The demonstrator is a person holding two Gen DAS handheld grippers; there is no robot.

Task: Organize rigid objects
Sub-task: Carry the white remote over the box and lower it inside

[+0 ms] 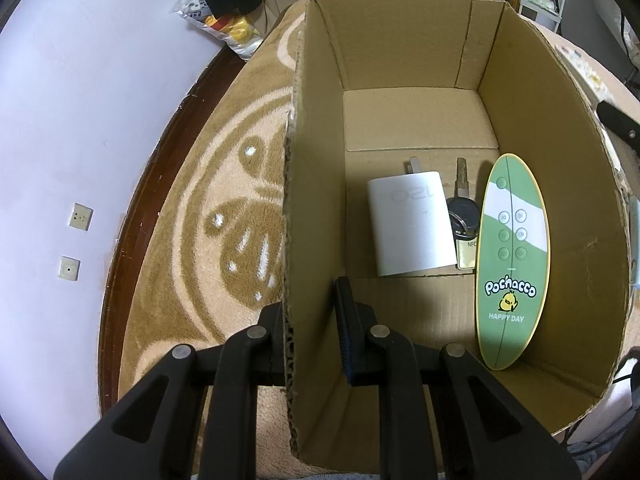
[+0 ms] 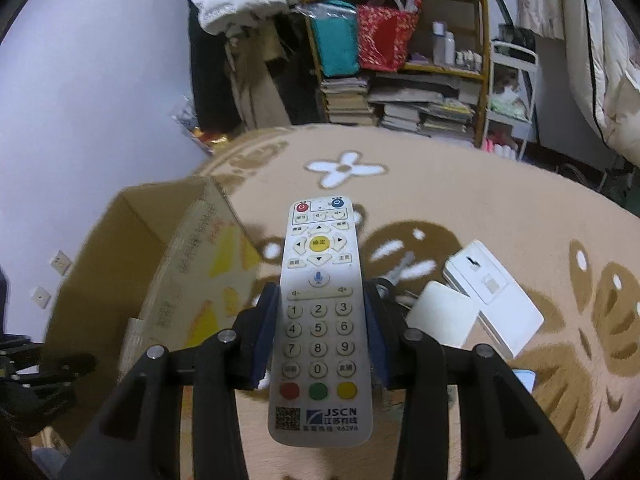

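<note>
My left gripper [image 1: 310, 316] is shut on the left wall of the open cardboard box [image 1: 316, 184], one finger outside and one inside. In the box lie a white charger block [image 1: 410, 224], a black car key [image 1: 463, 210] and a green oval Pochacco remote [image 1: 512, 260] that leans on the right wall. My right gripper [image 2: 322, 320] is shut on a white JSCN TV remote [image 2: 320, 312] and holds it above the carpet, to the right of the box [image 2: 160, 264].
The box stands on a tan patterned carpet [image 2: 460, 208]. Two white flat devices [image 2: 480, 304] lie on the carpet right of my right gripper. A bookshelf [image 2: 400, 60] with stacked books stands behind, a white wall [image 1: 80, 120] to the left.
</note>
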